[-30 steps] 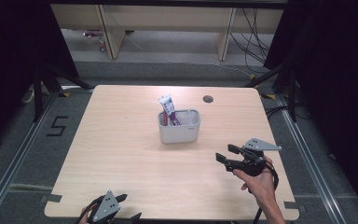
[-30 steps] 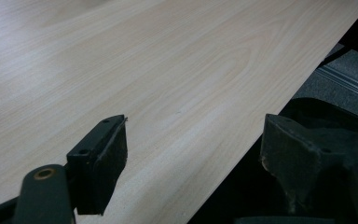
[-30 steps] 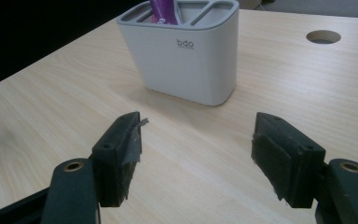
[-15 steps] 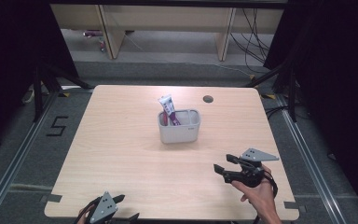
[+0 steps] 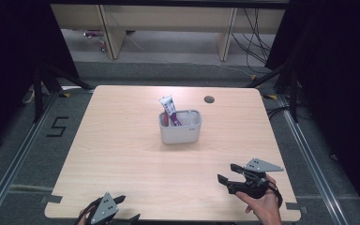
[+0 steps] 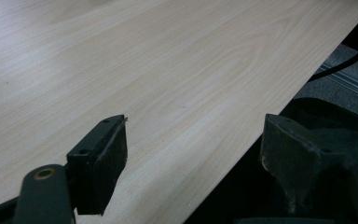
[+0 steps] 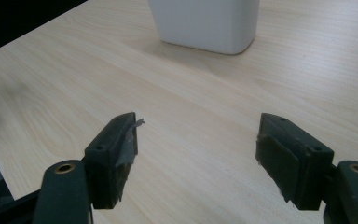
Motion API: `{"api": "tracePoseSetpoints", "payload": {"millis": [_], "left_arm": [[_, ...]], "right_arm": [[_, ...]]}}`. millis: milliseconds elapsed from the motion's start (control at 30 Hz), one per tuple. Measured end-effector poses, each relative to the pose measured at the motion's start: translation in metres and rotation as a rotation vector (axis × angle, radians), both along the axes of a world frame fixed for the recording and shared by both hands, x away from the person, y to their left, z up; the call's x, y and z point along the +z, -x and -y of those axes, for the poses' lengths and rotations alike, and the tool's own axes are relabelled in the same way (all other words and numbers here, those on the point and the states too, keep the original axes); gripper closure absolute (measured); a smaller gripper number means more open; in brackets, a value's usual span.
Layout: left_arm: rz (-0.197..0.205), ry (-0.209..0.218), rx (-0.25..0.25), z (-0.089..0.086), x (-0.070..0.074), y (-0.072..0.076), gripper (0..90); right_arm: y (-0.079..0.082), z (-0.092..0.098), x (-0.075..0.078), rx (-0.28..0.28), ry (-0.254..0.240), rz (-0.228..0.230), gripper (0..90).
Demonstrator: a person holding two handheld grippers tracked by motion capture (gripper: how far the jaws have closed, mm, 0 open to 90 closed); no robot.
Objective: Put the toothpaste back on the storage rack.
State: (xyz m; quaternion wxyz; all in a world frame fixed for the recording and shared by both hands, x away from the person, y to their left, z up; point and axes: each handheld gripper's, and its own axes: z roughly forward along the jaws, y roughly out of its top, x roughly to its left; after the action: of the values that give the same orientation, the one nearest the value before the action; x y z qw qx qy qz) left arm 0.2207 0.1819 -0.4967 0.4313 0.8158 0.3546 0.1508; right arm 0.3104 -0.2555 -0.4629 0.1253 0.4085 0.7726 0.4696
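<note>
While both hands sit low at the near edge, the white holder [image 5: 180,127] stands mid-table [image 5: 122,154] with a pink-and-white tube [image 5: 169,109] leaning out of its left compartment. Right gripper [image 5: 228,173] hovers over the near-right tabletop, jaws spread wide, nothing between them, aimed at the holder's base [image 7: 205,23]. Left gripper [image 5: 104,212] hangs at the near-left edge, jaws also apart and empty, one over wood [image 6: 168,84], the other past the rim. Round grommet hole [image 5: 209,99] near the far edge.
</note>
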Motion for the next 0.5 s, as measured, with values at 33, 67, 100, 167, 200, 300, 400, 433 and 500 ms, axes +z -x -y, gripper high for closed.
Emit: {"api": "tracePoseSetpoints", "payload": {"millis": [33, 67, 100, 167, 200, 300, 400, 433, 500], "left_arm": [[0.0, 0.0, 0.0, 0.0, 0.0, 0.0, 22.4], [0.0, 0.0, 0.0, 0.0, 0.0, 0.0, 22.4], [0.001, -0.001, -0.001, 0.0, 0.0, 0.0, 22.4], [0.0, 0.0, -0.002, 0.0, 0.0, 0.0, 22.4], [0.0, 0.001, 0.001, 0.0, 0.0, 0.0, 22.4], [-0.002, -0.003, 0.001, 0.0, 0.0, 0.0, 22.4], [0.0, 0.0, -0.002, 0.0, 0.0, 0.0, 22.4], [0.0, -0.013, -0.009, -0.001, 0.0, 0.0, 22.4], [0.0, -0.015, -0.011, -0.001, 0.0, 0.0, 22.4]], "right_arm": [[0.002, -0.001, 0.0, -0.01, -0.011, -0.019, 29.5], [0.005, 0.0, 0.0, -0.015, -0.004, -0.033, 29.2], [0.004, 0.001, -0.002, -0.003, 0.001, -0.002, 28.8], [0.007, 0.001, -0.004, -0.013, -0.013, -0.026, 26.7], [0.007, 0.002, -0.004, -0.009, -0.01, -0.021, 26.0], [0.011, 0.003, -0.007, -0.03, 0.001, -0.028, 22.2], [0.016, 0.008, -0.008, -0.032, 0.004, -0.027, 20.0], [0.017, 0.008, -0.009, -0.035, -0.005, -0.031, 19.0], [0.019, 0.01, -0.01, -0.037, -0.004, -0.034, 17.9]]}}
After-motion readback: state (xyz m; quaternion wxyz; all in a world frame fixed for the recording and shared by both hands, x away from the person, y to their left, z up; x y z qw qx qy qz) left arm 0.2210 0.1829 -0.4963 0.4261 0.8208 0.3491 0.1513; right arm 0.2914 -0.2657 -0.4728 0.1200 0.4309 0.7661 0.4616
